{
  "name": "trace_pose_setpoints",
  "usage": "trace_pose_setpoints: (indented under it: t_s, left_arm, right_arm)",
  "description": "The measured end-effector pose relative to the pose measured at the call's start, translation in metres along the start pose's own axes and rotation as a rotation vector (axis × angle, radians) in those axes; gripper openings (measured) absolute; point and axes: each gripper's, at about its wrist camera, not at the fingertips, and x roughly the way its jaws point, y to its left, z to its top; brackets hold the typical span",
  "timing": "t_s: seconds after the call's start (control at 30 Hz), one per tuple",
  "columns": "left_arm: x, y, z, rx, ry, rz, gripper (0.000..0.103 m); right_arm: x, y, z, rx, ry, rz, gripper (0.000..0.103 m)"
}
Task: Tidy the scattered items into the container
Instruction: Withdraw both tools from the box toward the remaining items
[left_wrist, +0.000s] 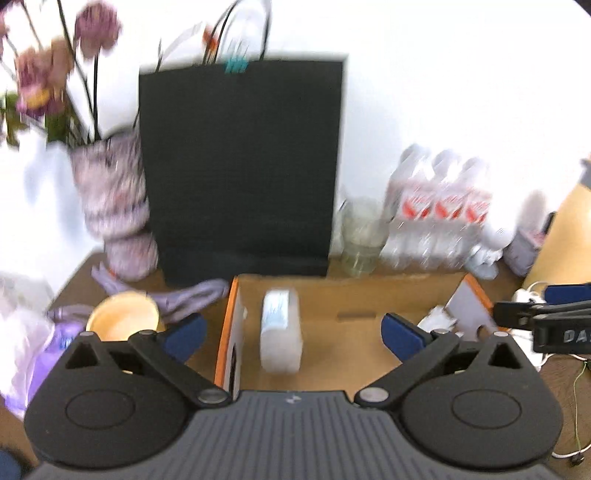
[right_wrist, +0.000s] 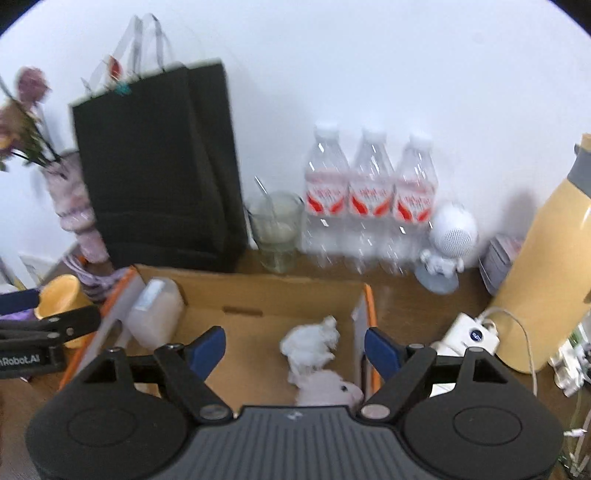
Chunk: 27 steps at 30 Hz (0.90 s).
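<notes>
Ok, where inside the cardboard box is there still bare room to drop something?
The open cardboard box has bare floor in its middle, between the translucent plastic bottle lying at its left wall and the crumpled white tissue and pale pink plush toy, which crowd its right wall.

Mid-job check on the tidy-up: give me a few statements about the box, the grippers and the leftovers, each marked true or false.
1. Both grippers are open and empty. True: left gripper and right gripper hold nothing.
2. The cardboard box is empty. False: it holds a translucent bottle, a crumpled tissue and a pale plush toy.
3. The yellow cup lies outside the box, on its left. True.
4. The water bottles lie on their sides. False: three stand upright by the wall.
5. The black bag stands behind the box. True.
</notes>
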Motion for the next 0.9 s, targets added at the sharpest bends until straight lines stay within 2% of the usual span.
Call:
trace_pose_setpoints:
  t_s: [0.1,0.17,0.33,0.5,0.57,0.63,0.83,0.9]
  left_arm:
    - [-0.015,-0.01,-0.011,0.031,-0.133,-0.028,0.103]
    - [-0.022,-0.015,-0.015,0.027,-0.183,-0.039,0.103]
    - [-0.033,-0.024,-0.022,0.015,-0.238,-0.063,0.103]
    - [-0.054,-0.023,-0.041,0.006,-0.267,-0.046,0.103]
    - [-0.067,-0.022,-0.059,0.008,-0.253,-0.026,0.103]
    - [-0.084,-0.018,-0.086,0.018,-0.238,-0.037,0.103]
    - [-0.14,-0.002,-0.182,0.026,-0.229,-0.071,0.103]
    - [-0.153,-0.001,-0.205,0.05,-0.196,-0.074,0.103]
  right_arm:
    - [-0.014,0.003,-0.017,-0.019,-0.107,0.023,0.082]
    - [-0.022,0.001,-0.023,-0.011,-0.161,0.027,0.082]
    - [-0.035,-0.002,-0.028,0.029,-0.202,0.038,0.082]
    - [-0.053,0.003,-0.05,0.056,-0.236,0.003,0.082]
    - [-0.065,0.009,-0.071,0.078,-0.245,0.014,0.082]
    - [-0.077,0.017,-0.097,0.076,-0.242,0.003,0.083]
    - [-0.119,0.05,-0.201,-0.044,-0.253,0.003,0.091]
    - [-0.127,0.055,-0.23,-0.061,-0.224,0.015,0.091]
